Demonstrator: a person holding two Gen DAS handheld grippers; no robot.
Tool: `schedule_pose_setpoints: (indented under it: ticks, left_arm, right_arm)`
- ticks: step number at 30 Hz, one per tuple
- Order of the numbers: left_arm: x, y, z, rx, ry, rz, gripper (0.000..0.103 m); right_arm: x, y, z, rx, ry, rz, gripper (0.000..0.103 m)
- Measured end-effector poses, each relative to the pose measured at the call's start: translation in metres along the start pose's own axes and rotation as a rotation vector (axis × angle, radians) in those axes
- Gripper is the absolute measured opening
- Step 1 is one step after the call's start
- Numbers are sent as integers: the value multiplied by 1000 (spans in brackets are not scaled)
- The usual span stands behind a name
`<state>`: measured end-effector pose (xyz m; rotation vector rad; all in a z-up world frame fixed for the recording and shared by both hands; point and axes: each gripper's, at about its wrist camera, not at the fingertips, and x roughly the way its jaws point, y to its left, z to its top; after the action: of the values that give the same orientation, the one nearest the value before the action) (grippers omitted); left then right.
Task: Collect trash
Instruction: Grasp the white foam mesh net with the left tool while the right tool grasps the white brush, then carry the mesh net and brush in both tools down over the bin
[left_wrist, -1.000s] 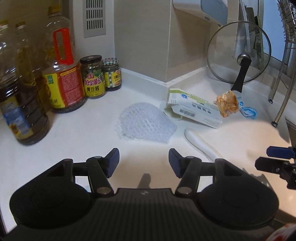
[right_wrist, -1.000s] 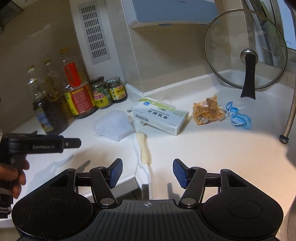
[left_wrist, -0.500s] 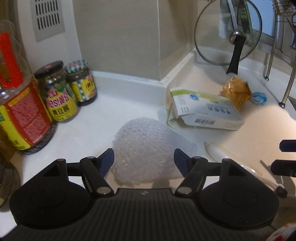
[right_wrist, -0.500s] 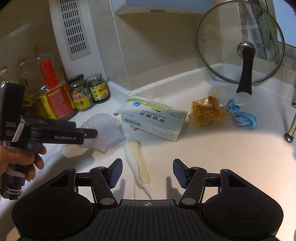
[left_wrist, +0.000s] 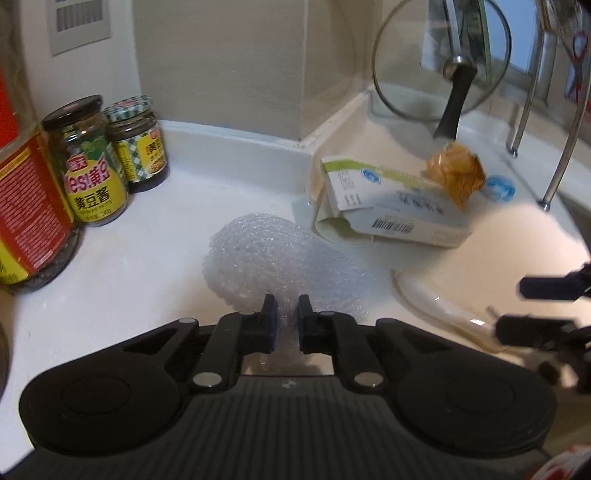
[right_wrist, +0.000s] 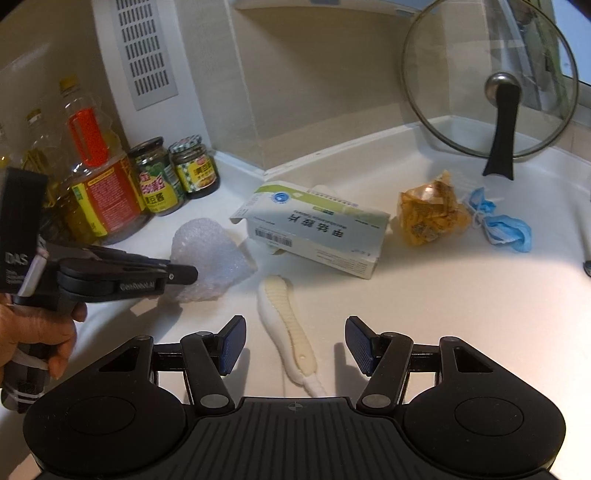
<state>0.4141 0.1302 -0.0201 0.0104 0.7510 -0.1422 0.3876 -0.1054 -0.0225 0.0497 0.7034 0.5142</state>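
pinching the bubble wrap (left_wrist: 273, 254) at six o'clock, your left gripper (left_wrist: 284, 325) has just clamped; your right gripper (right_wrist: 295, 345) hangs with jaws apart over the white brush (right_wrist: 288, 332).

On my left gripper (right_wrist: 181, 275) the side reads "GenRobot.AI", and its black upright housing (right_wrist: 18, 232) shows "DAS". The taller jar (left_wrist: 86, 166) carries a yellow label with "Yes!" and "黄豆酱". The white carton (right_wrist: 314, 229) shows a barcode and large Chinese characters, seen upside down; I cannot read them with certainty. The red label on the oil bottle (right_wrist: 103, 192) is too fine to read.
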Motion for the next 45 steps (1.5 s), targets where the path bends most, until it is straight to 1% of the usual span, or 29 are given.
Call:
schedule_pose_setpoints:
  ticks: [6,14,16,21,24,29,36,45]
  left_arm:
    - [-31,5,-9,-85,-19,0,9]
    - [-60,1,-27,-148,-18,13,9]
    - [-65,-1,-32,-160,-17,19,9]
    - [-74,-7,-41,-182,-11,33,9]
    - [-78,-11,-45,-190,-10,41,9]
    - [-86,-22,-51,-210,-9,44,9]
    - [-104,-47,-58,-228,-15,30,9]
    - [-127,-102,-76,-227,-15,16,9]
  right_arm:
    - [10,4,-3,-43,28,10,60]
    - [22,0,-4,-79,68,28,59]
    - [24,-1,-5,-88,78,37,50]
    - [25,-1,-10,-121,87,27,36]
    - [23,-2,-12,-134,79,18,22]
    - [12,-6,-16,-141,65,21,21]
    - [-23,-17,-19,-79,43,61,21]
    - [-82,-32,-35,-47,22,138,21]
